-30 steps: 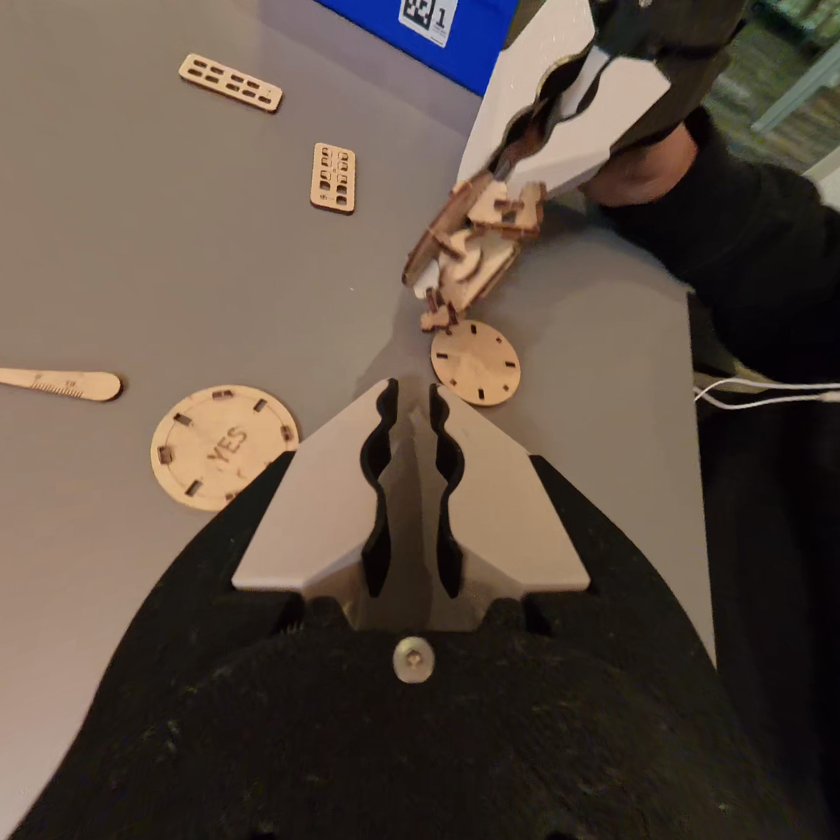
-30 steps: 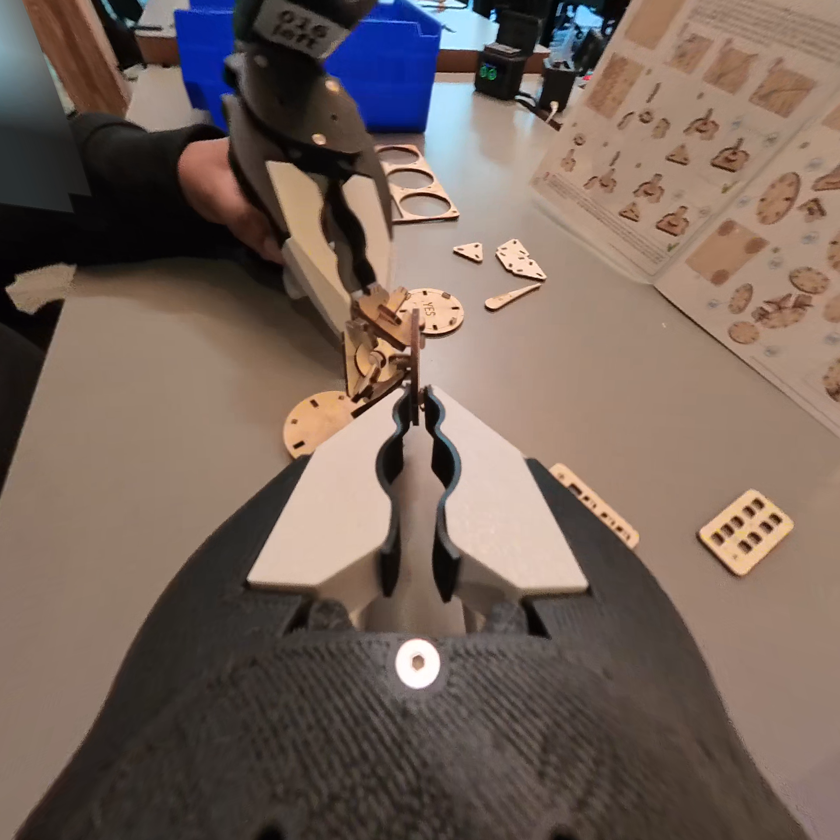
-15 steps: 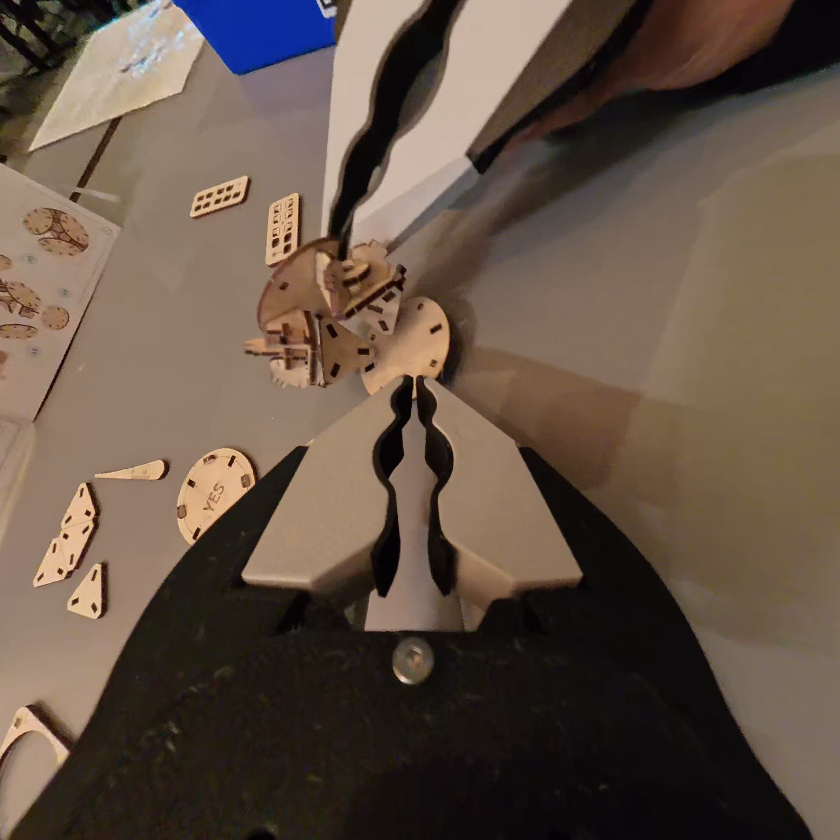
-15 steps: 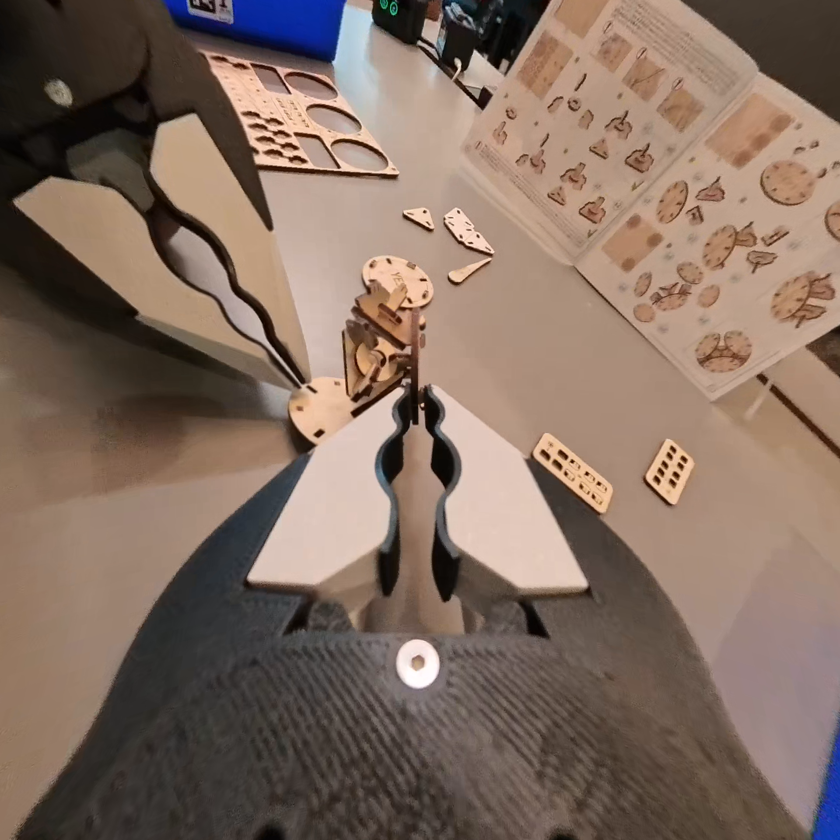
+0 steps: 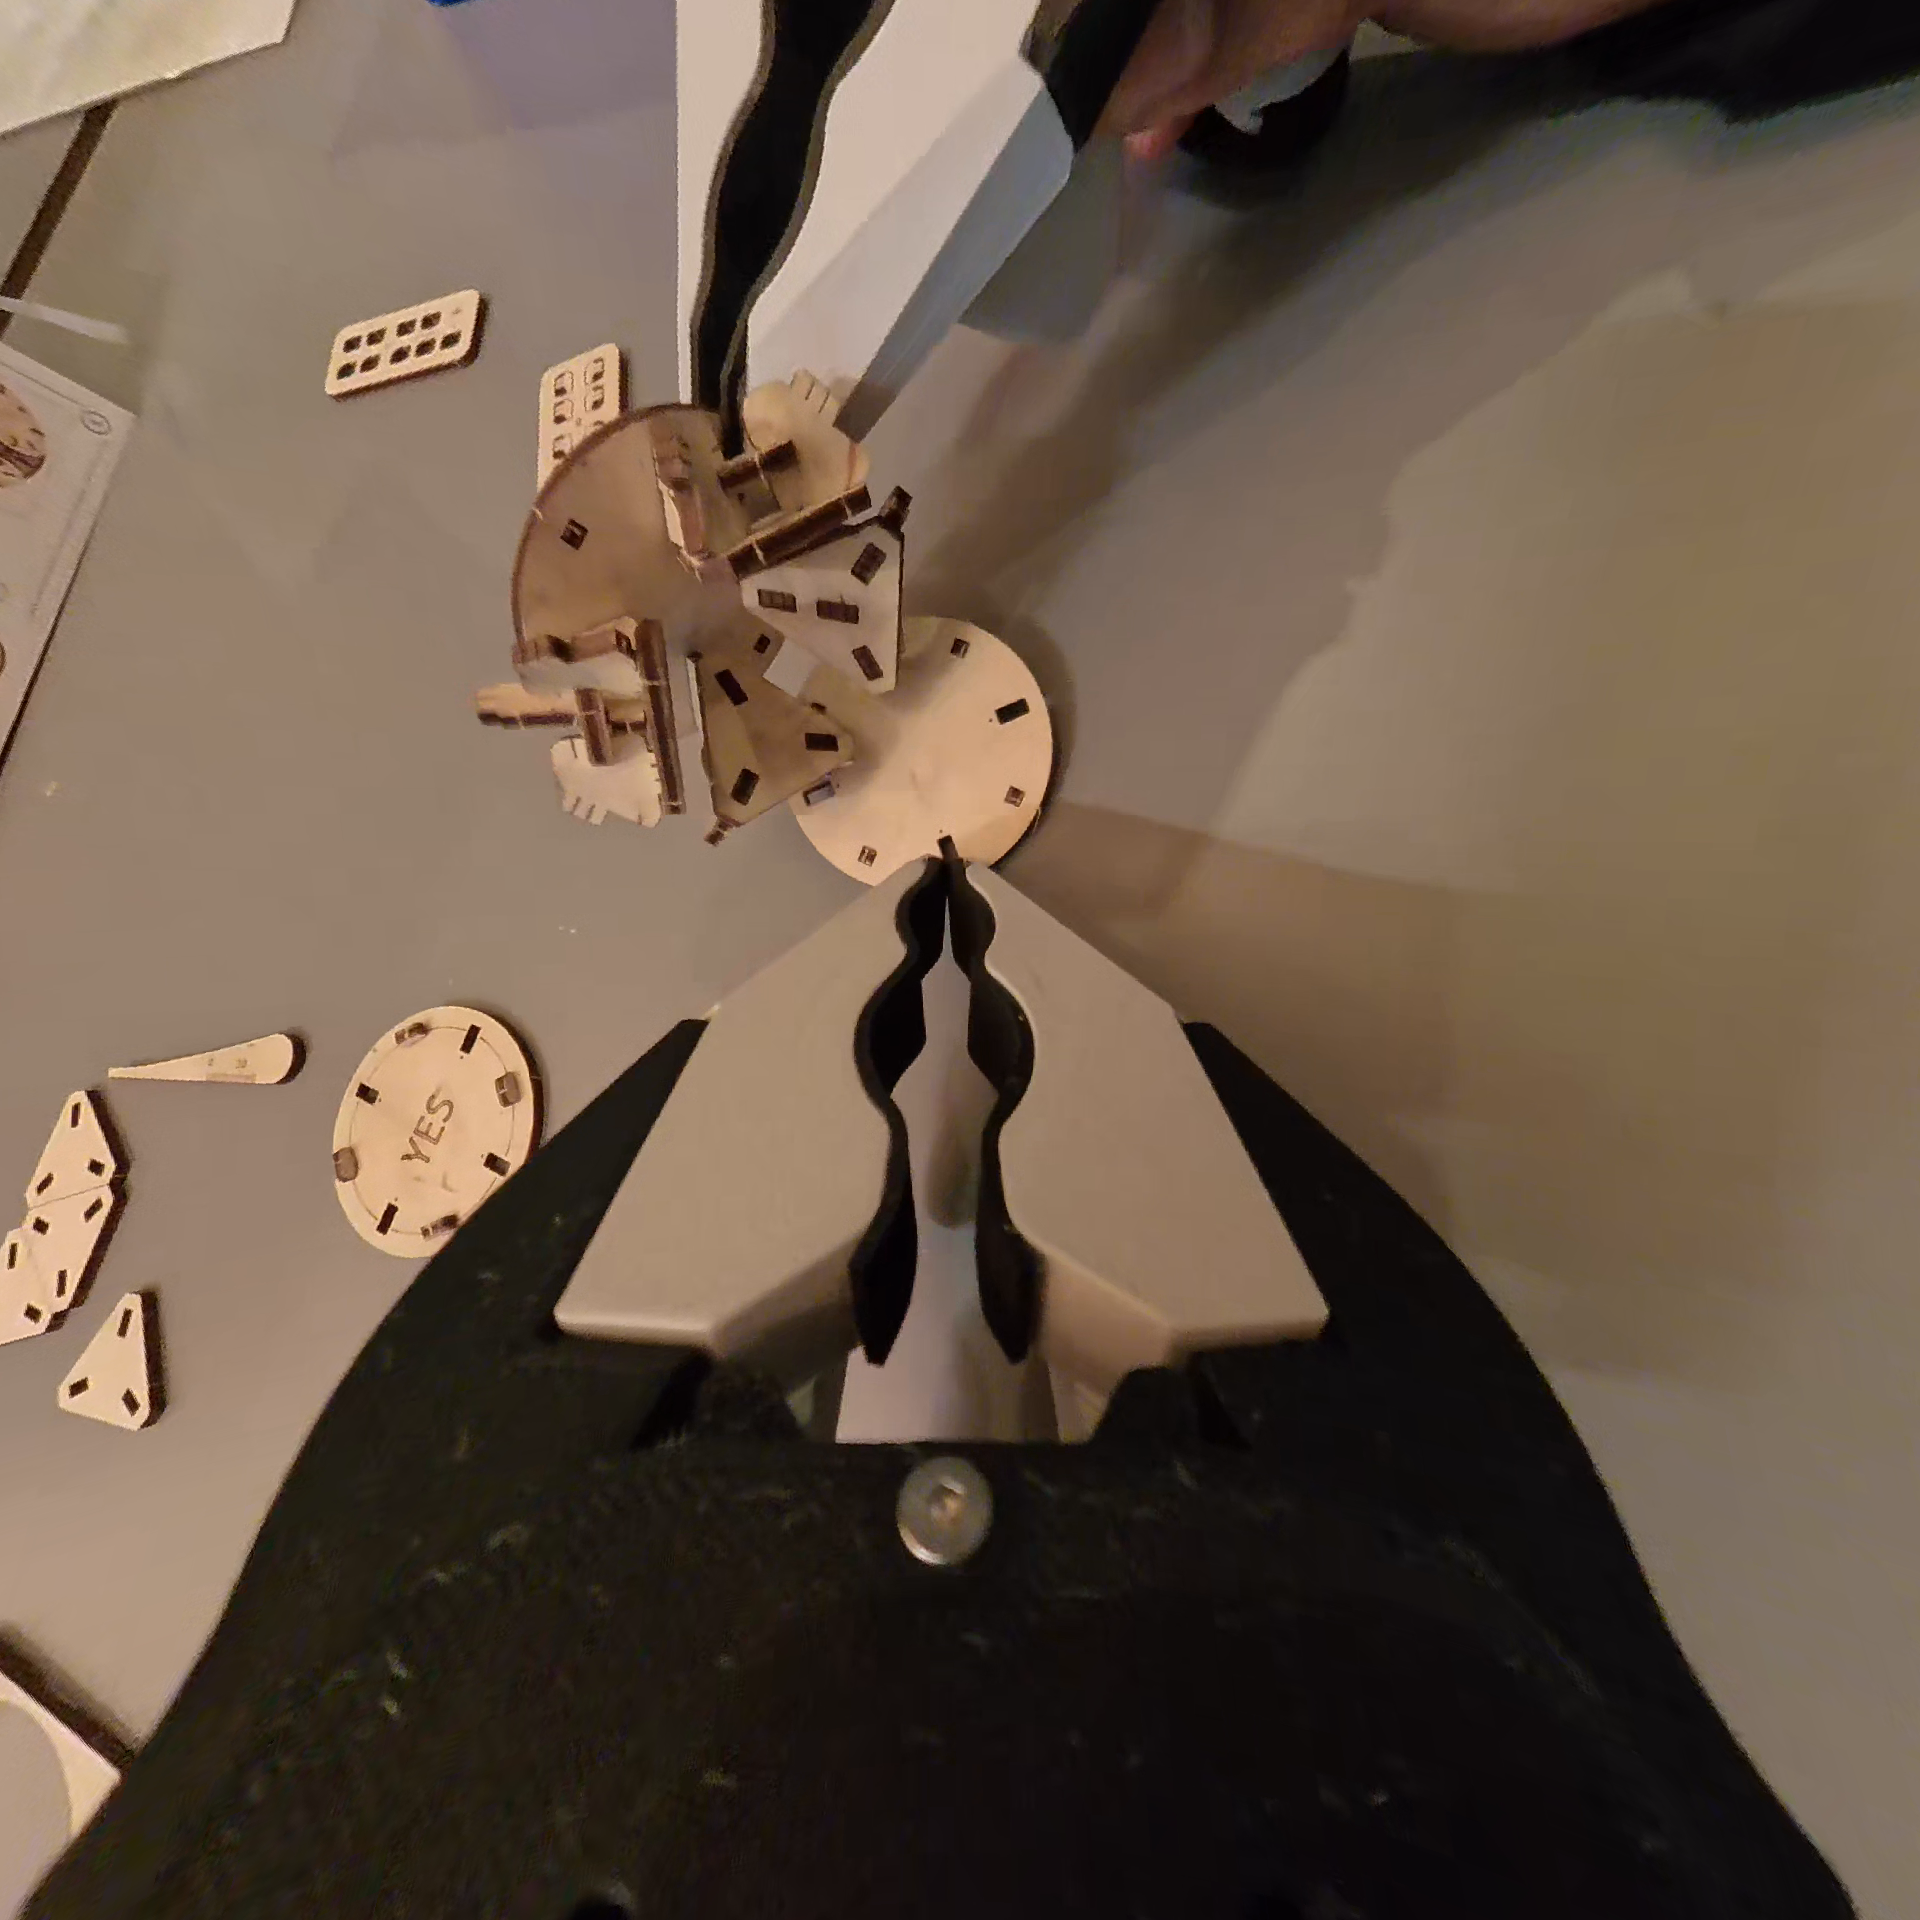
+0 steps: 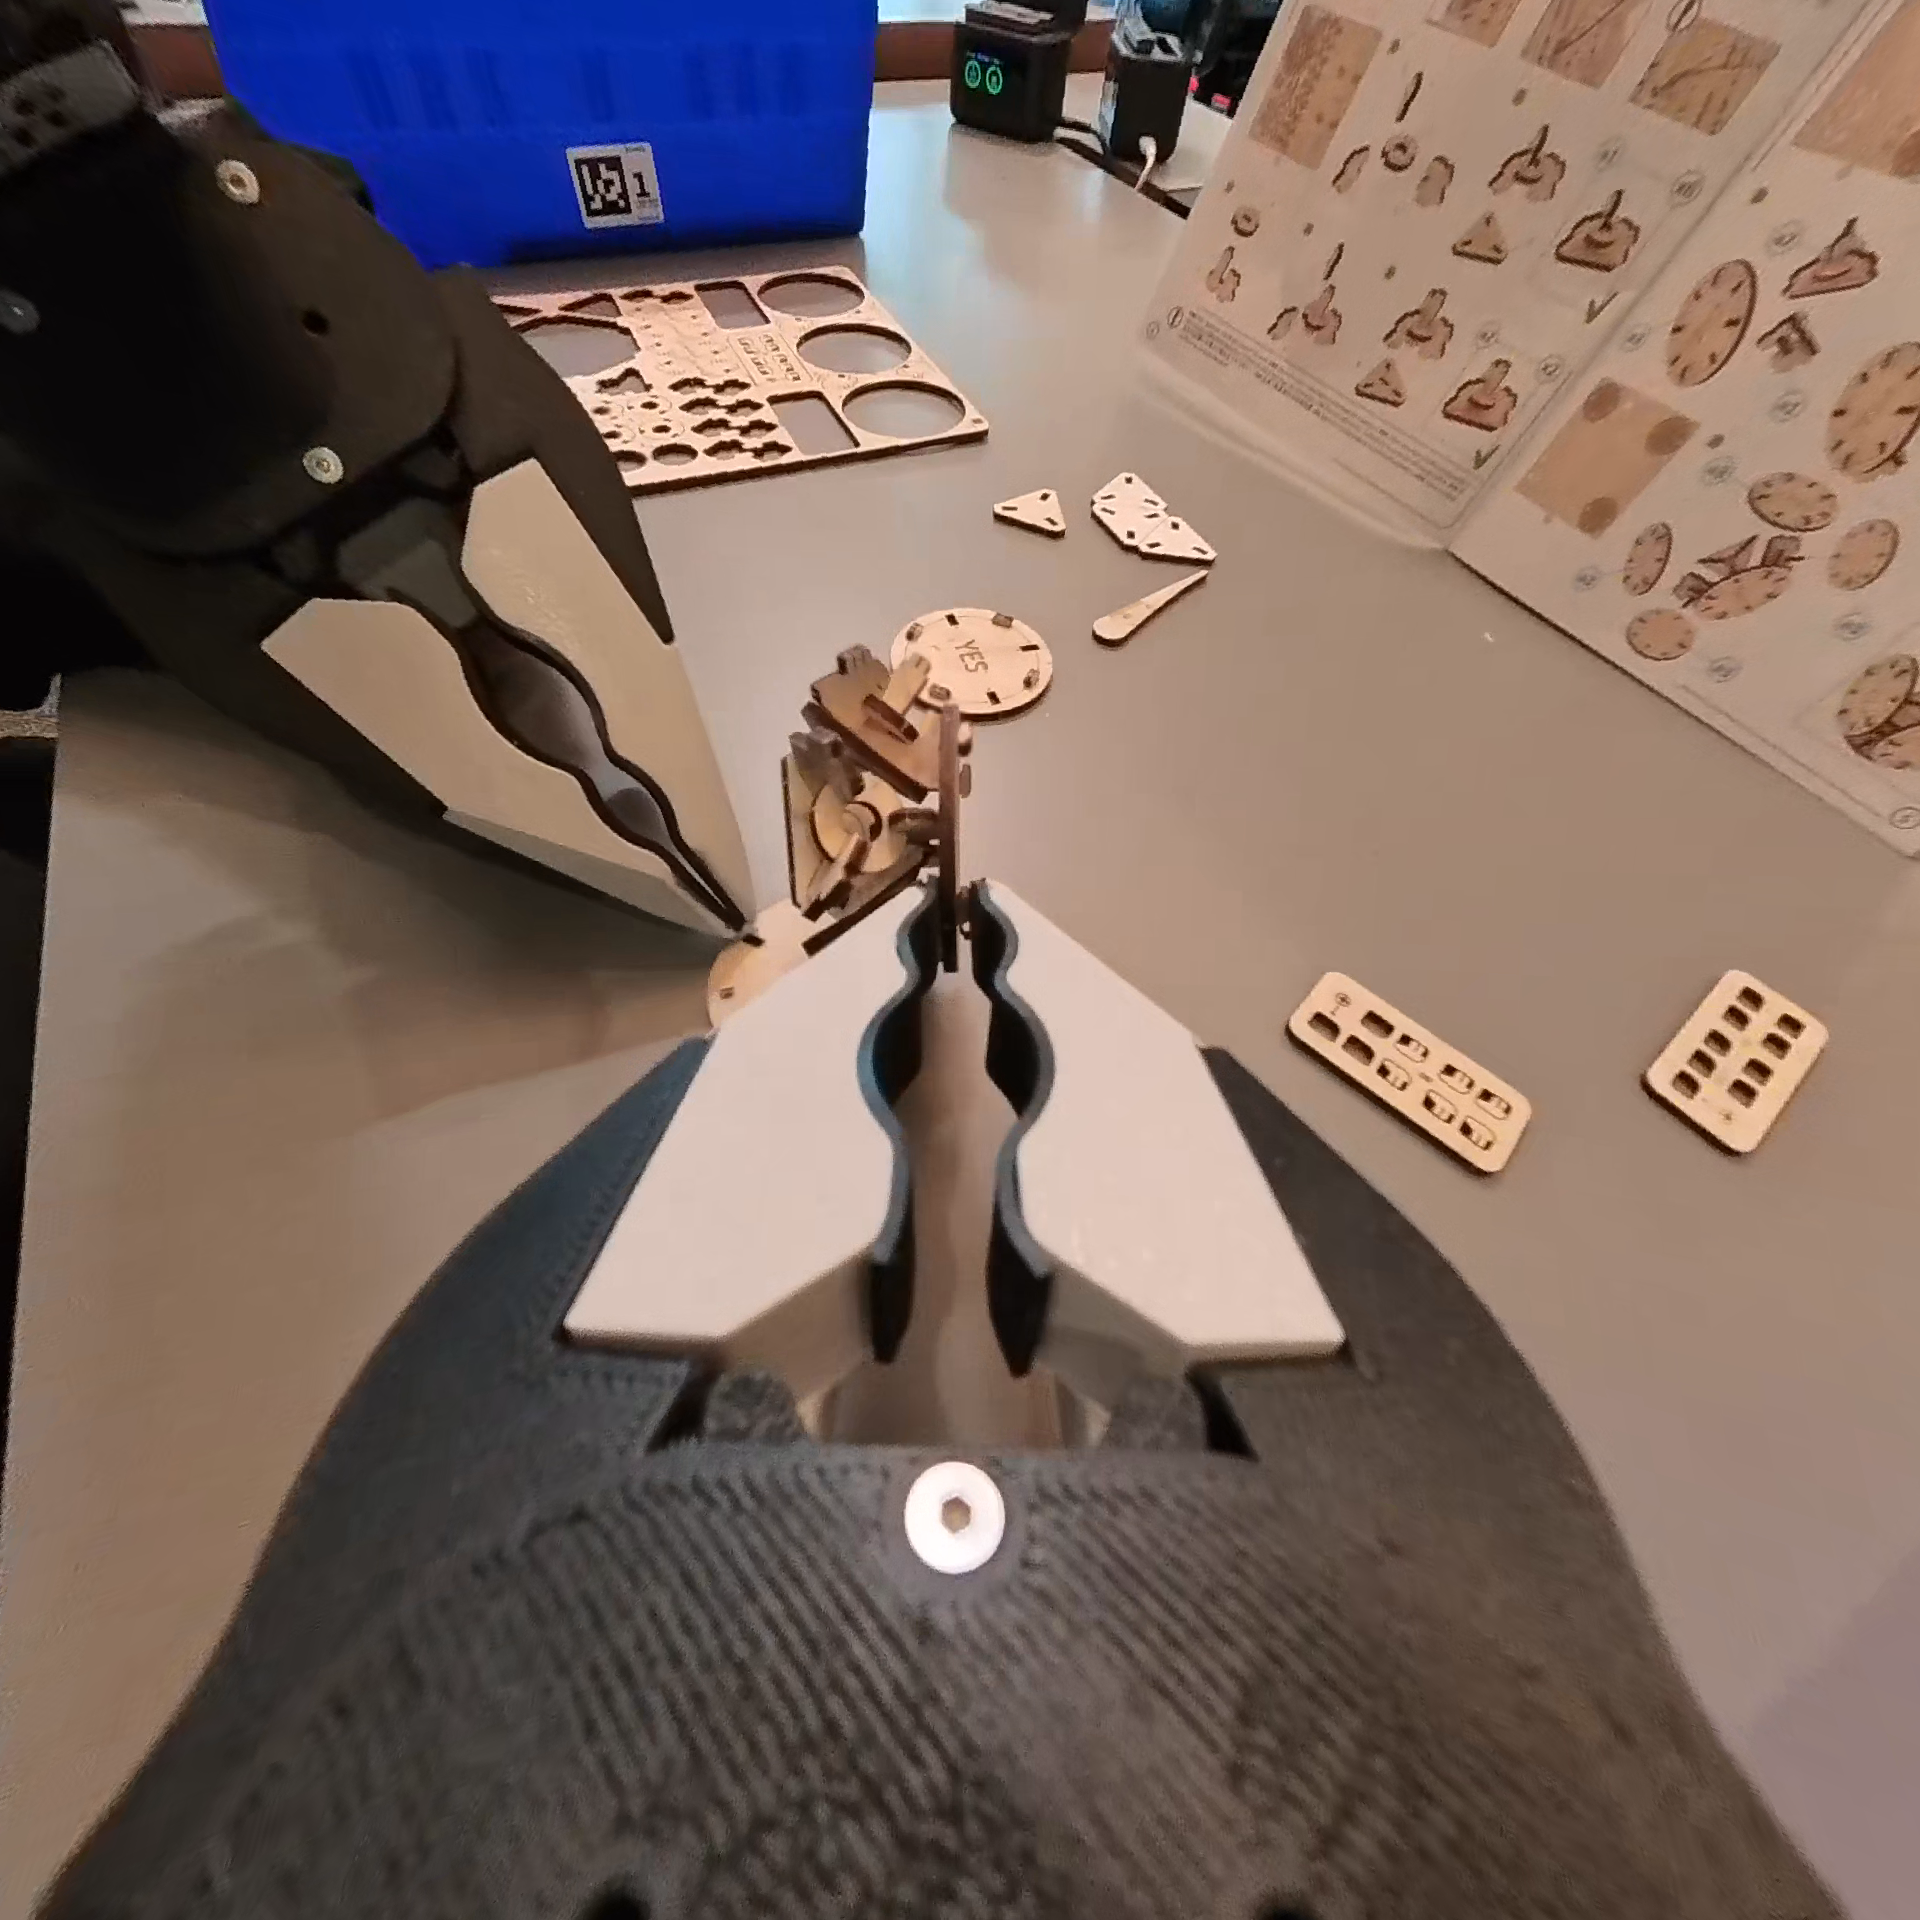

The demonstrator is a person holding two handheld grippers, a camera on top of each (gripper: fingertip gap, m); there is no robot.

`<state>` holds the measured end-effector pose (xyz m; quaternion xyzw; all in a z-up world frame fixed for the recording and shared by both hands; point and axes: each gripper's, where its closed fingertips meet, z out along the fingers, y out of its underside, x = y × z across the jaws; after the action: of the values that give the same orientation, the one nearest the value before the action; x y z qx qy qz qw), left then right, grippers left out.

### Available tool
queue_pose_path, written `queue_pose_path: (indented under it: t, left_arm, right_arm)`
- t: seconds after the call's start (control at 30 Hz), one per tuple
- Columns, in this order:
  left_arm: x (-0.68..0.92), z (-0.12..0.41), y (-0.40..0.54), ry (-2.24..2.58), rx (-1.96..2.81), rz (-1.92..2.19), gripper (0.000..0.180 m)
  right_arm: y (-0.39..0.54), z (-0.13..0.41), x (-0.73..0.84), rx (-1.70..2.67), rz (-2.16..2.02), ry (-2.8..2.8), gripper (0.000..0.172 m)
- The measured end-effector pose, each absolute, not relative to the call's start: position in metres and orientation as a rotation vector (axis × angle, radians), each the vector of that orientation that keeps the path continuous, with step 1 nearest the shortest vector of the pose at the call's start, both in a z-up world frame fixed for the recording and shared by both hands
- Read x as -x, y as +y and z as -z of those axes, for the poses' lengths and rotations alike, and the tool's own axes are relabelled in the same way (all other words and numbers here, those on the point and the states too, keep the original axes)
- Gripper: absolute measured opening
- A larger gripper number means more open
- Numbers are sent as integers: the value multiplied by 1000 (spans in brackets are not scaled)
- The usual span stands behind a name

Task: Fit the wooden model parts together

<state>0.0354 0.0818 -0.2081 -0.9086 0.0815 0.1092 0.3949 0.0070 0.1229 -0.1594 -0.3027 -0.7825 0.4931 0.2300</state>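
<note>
Right gripper [image 6: 951, 940] clamped on wooden puzzle assembly [image 6: 873, 810], pinching its disc edge. Left gripper [image 5: 943, 873] jaws together, tips touching flat slotted wooden disc [image 5: 935, 758] on grey table [image 5: 1455, 831].

We see that each gripper [image 5: 943, 883] [image 6: 951, 914] has a rough black printed shell that widens toward the camera, with one silver screw [image 5: 943, 1509] set in the middle. Our fingers [image 6: 1091, 1122] are pale grey wedges lined with wavy black pads. The left gripper's shell [image 6: 239, 343] shows small silver screws on its side. We wear a black sleeve [image 5: 1714, 52].
</note>
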Motion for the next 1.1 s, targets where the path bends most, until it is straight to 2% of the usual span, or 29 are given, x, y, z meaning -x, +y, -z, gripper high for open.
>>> queue_pose_path:
  t: [1.1]
  left_arm:
    - [-37, 204, 98, 259, 2264, -348, 0]
  right_arm:
    - [129, 169, -7, 768, -1343, -2263, 3]
